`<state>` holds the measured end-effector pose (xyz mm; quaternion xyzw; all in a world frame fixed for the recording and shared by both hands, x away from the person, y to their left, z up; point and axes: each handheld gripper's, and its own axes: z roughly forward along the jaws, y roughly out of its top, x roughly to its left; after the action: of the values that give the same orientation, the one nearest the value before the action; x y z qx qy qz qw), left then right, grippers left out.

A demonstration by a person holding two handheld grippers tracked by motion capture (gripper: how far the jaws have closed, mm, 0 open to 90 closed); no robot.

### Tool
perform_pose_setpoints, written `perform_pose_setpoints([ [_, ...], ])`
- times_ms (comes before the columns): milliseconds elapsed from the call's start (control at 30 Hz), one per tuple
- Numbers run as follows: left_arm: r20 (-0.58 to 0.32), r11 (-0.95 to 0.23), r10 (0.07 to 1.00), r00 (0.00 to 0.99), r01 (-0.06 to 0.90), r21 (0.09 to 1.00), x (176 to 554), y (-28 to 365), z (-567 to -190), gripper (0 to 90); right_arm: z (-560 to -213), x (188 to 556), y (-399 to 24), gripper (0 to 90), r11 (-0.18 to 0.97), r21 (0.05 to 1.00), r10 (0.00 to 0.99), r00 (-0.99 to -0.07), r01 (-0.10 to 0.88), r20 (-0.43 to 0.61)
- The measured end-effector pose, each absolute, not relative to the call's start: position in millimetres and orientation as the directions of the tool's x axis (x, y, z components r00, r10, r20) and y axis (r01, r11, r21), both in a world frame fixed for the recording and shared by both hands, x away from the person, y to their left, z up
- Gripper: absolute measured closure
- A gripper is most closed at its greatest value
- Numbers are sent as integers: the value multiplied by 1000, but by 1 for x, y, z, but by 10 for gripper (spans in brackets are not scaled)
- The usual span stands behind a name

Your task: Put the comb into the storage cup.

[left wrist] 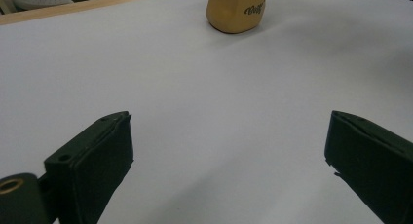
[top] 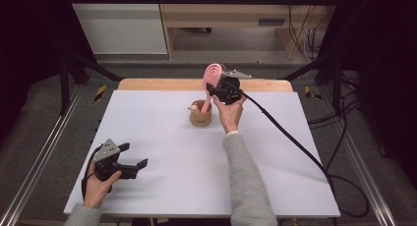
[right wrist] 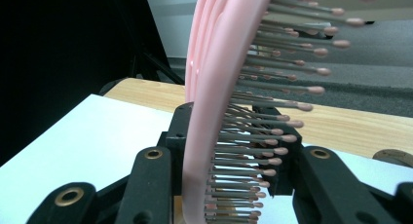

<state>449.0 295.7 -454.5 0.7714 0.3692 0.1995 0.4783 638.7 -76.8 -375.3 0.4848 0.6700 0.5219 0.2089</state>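
1. From the high view, my right claw (top: 215, 90) is raised over the far middle of the white counter (top: 196, 152), gripping a pink hairbrush (top: 211, 78). The brush's oval head rises above the claw, and its handle slants down into a small tan cup (top: 200, 118) standing just below. Something pale shows at the cup's rim beside the handle, too small to make out. My left claw (top: 135, 161) rests low near the counter's near left corner, well apart from the cup, jaws spread wide with nothing between them. A black cable (top: 290, 137) trails from my right claw across the counter and off its right edge.

2. In the left gripper view, my two black jaws stand far apart above bare white counter (left wrist: 204, 112). The tan cup (left wrist: 236, 10) sits at the top of the view, dark lettering on its side that I cannot read. A strip of wooden edge (left wrist: 73, 7) runs behind the white surface.

3. In the right gripper view, my right claw (right wrist: 229, 151) is closed on the pink hairbrush (right wrist: 214, 87). The brush stands edge-on between the jaws, its pink-tipped bristles (right wrist: 272, 107) pointing right. The white counter (right wrist: 73, 141) and its wooden edge (right wrist: 350, 126) lie beyond.
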Motion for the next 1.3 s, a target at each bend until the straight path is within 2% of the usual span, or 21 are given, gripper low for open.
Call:
perform_pose_setpoints([
  [767,-42,-276,761,648,381,883,449,295,-455,36,-390,638,-87,623,-62,890,864,-422,453,275],
  [1300,-41,-278,760,649,382,881,449,295,-455,36,-390,639,-91,574,-12,900,876,-429,437,220],
])
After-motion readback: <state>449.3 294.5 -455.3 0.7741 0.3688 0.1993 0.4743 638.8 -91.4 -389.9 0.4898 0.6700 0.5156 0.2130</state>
